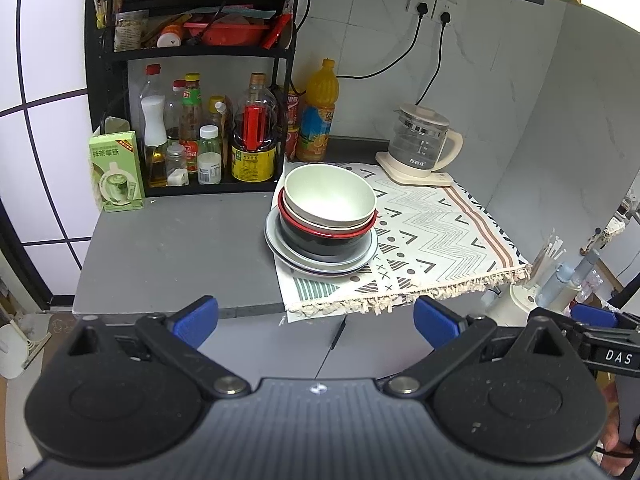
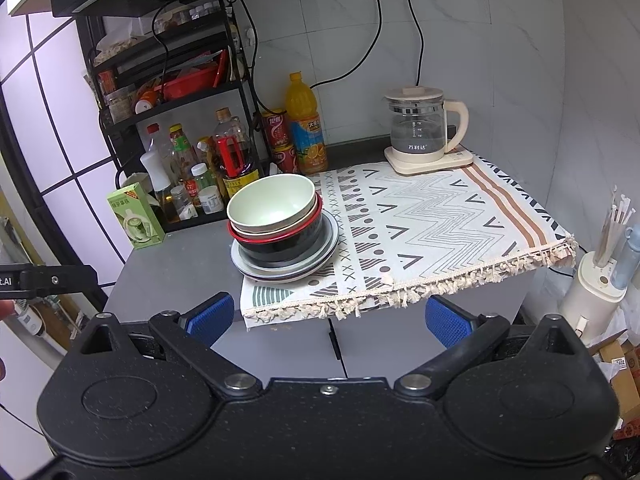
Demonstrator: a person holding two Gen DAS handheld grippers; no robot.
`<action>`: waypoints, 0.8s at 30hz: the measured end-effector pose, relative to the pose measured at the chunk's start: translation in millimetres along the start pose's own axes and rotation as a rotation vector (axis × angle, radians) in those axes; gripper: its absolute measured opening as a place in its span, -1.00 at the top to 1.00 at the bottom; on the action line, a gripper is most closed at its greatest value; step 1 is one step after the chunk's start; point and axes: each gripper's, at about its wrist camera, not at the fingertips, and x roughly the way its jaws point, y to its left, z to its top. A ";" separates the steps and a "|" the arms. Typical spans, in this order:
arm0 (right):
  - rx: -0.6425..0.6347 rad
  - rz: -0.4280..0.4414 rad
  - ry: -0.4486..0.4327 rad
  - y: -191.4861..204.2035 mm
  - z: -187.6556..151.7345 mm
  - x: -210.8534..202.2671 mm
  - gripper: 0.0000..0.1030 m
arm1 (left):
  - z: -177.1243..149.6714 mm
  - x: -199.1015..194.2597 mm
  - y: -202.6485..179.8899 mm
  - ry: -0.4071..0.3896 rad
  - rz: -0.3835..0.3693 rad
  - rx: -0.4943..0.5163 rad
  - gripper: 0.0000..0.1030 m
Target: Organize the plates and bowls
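Note:
One stack of dishes stands at the left edge of the patterned cloth. A pale green bowl sits on top, nested in a cream bowl and a black bowl with a red rim. Grey-blue plates lie underneath. My left gripper hangs open in front of the counter, short of the stack, with nothing between its blue pads. My right gripper is also open and empty, held back from the counter edge. The right gripper's body shows at the left wrist view's right edge.
A black rack with sauce bottles stands at the back left, a green box beside it. An orange juice bottle and a glass kettle stand at the back. Bare grey counter lies left of the stack.

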 end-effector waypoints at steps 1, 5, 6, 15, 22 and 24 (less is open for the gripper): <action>0.001 -0.001 0.002 0.1 0.0 0.4 -0.99 | -0.3 -0.5 0.2 0.001 0.001 0.002 -1.00; -0.005 -0.001 0.010 0.5 -0.5 1.0 -1.00 | -0.7 -1.3 1.9 0.001 0.002 0.003 -1.00; -0.007 0.001 0.011 0.4 -0.1 1.5 -1.00 | -0.6 -1.2 2.5 0.001 0.002 0.002 -1.00; -0.014 0.000 0.012 1.3 -0.4 -0.7 -1.00 | -1.7 -2.8 3.3 -0.003 0.002 -0.007 -1.00; -0.009 0.003 0.009 0.9 0.7 -1.7 -1.00 | -1.2 -3.7 3.5 -0.004 0.007 -0.013 -1.00; -0.010 0.003 0.007 0.9 0.8 -2.3 -1.00 | -1.3 -4.5 1.4 -0.010 0.011 0.000 -1.00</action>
